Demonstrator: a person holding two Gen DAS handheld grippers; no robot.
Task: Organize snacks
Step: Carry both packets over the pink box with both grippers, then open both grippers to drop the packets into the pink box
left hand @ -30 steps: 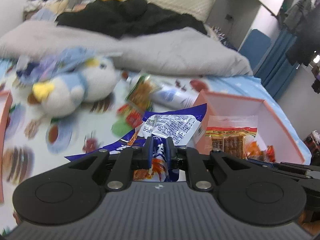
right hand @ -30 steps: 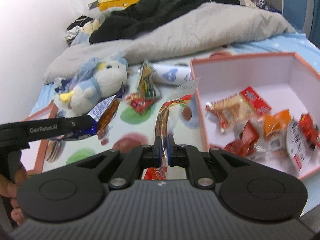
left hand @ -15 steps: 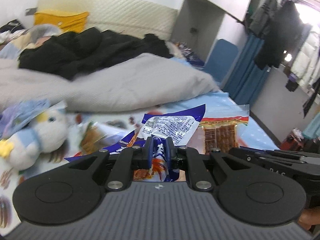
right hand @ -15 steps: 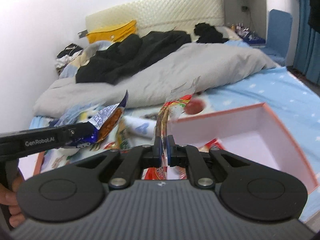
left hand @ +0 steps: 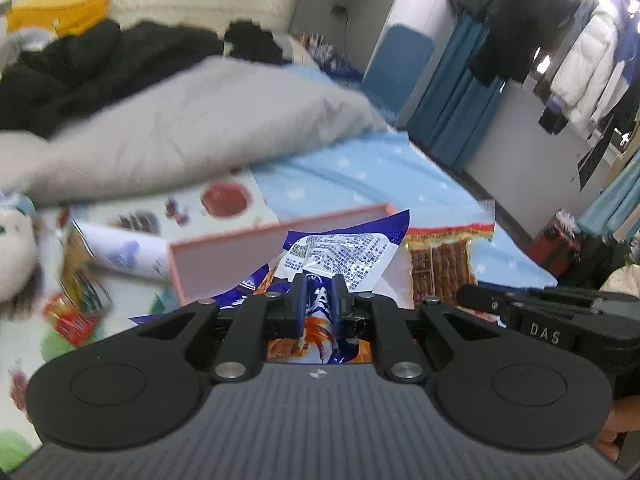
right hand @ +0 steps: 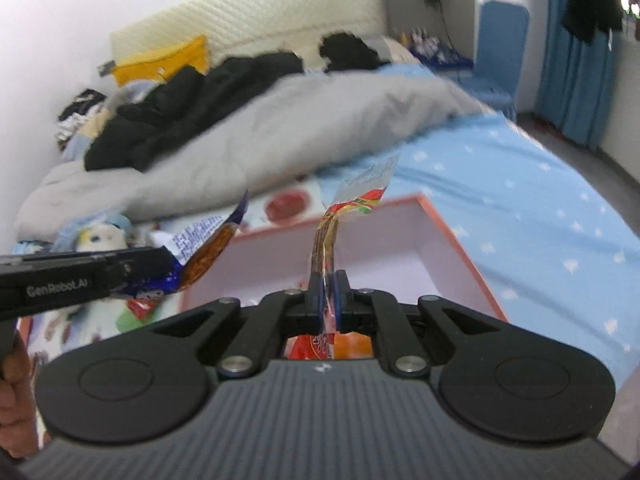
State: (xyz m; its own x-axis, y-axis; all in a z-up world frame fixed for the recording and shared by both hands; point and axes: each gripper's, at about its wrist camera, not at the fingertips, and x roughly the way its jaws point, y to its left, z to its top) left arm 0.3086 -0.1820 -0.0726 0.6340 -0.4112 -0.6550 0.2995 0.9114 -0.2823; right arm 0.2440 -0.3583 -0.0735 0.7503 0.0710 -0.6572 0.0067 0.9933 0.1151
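My left gripper (left hand: 318, 288) is shut on a blue and white snack bag (left hand: 340, 254), which stands up in front of the camera. My right gripper (right hand: 327, 286) is shut on a clear packet of brown biscuit sticks with a red top band (right hand: 326, 240). That packet (left hand: 440, 264) shows to the right in the left wrist view, and the blue bag (right hand: 200, 248) shows at the left in the right wrist view. Both are held above the near edge of the pink open box (right hand: 400, 236), whose wall (left hand: 224, 256) lies just ahead.
A plush penguin (left hand: 12, 256), a white tube (left hand: 120, 252) and small snack packets (left hand: 76, 280) lie on the patterned sheet left of the box. A grey duvet (left hand: 192, 132) and black clothes (left hand: 80, 68) fill the back. The bed edge drops off at the right.
Both grippers have swung to the right and risen a little with their packets. The plush toy has slid to the left edge, and the box's contents have dropped out of sight.
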